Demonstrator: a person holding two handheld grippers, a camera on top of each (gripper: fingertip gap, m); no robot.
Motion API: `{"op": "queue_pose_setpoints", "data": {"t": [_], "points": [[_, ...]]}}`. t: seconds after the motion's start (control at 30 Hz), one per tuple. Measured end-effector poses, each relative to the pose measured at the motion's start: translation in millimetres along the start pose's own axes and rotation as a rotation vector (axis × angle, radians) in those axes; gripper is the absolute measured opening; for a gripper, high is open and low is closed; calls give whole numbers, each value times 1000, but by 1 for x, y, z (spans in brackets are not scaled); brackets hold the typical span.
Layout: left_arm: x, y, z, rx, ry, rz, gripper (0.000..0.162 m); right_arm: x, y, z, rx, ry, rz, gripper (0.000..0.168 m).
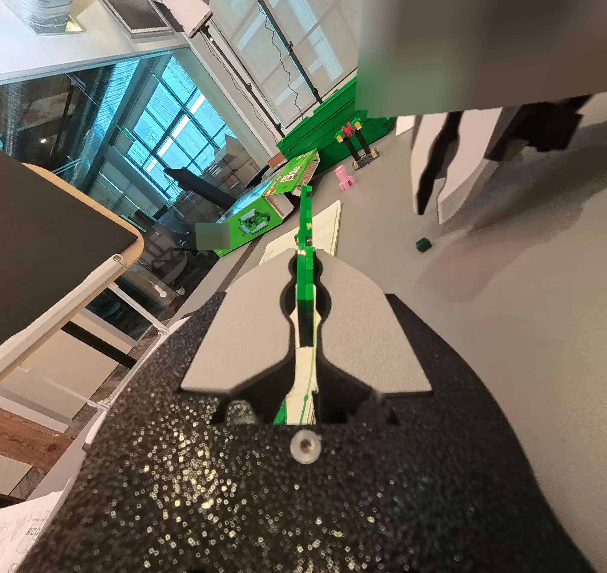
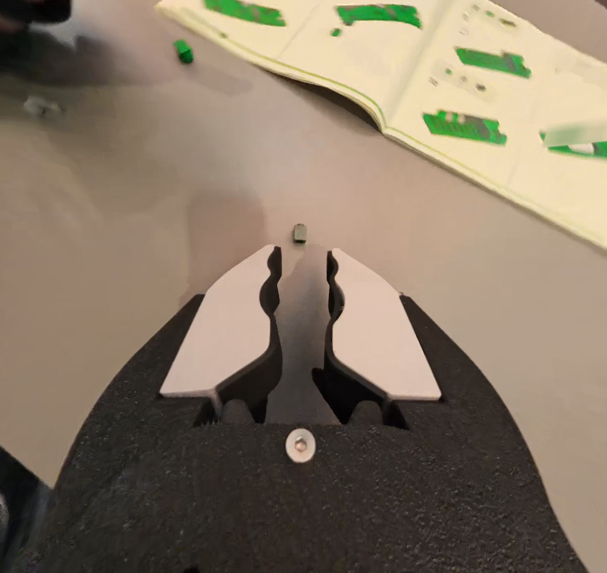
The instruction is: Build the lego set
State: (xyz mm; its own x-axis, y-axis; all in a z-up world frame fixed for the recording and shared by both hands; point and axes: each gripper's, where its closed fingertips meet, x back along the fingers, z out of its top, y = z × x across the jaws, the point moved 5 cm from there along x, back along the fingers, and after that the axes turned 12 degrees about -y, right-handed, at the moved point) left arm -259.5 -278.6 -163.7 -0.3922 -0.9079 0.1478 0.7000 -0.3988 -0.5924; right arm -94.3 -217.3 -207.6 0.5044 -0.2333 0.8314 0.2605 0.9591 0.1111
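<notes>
My left gripper (image 1: 305, 254) is shut on a flat green lego plate assembly (image 1: 306, 225), held edge-on above the grey table, its far end sticking out past the fingertips. My right gripper (image 2: 303, 251) is open and empty, low over the table. A small dark grey-green lego piece (image 2: 299, 233) lies on the table just beyond its fingertips. A small green brick (image 2: 183, 51) lies farther off at the upper left; it also shows in the left wrist view (image 1: 423, 245). The right gripper shows blurred in the left wrist view (image 1: 437, 176).
An open instruction booklet (image 2: 377, 64) lies at the upper right of the table. In the left wrist view, the green lego box (image 1: 256, 222), a green bin (image 1: 325, 133), a pink lego figure (image 1: 345, 177) and a small built lego stand (image 1: 358, 146) sit at the far side. The left gripper's tips are roughly 15 centimeters from the right gripper's. The right gripper is farther from the small green brick (image 2: 183, 51), some 15 centimeters, than the left, some 10 centimeters.
</notes>
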Motion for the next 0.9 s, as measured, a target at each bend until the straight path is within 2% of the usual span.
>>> {"op": "queue_pose_setpoints", "data": {"t": [0.07, 0.2, 0.53, 0.9], "points": [[0, 1, 0, -1, 1, -3, 6, -1, -11, -5, -86, 56, -31, 24], [0, 1, 1, 0, 6, -10, 6, -6, -14, -6, -57, 87, -122, 18], [2, 3, 2, -5, 23, -38, 6, -20, -2, 2, -62, 52, 18, 16], [1, 4, 0, 1, 25, -70, 6, -24, -2, 7, -43, 56, 67, 7]]}}
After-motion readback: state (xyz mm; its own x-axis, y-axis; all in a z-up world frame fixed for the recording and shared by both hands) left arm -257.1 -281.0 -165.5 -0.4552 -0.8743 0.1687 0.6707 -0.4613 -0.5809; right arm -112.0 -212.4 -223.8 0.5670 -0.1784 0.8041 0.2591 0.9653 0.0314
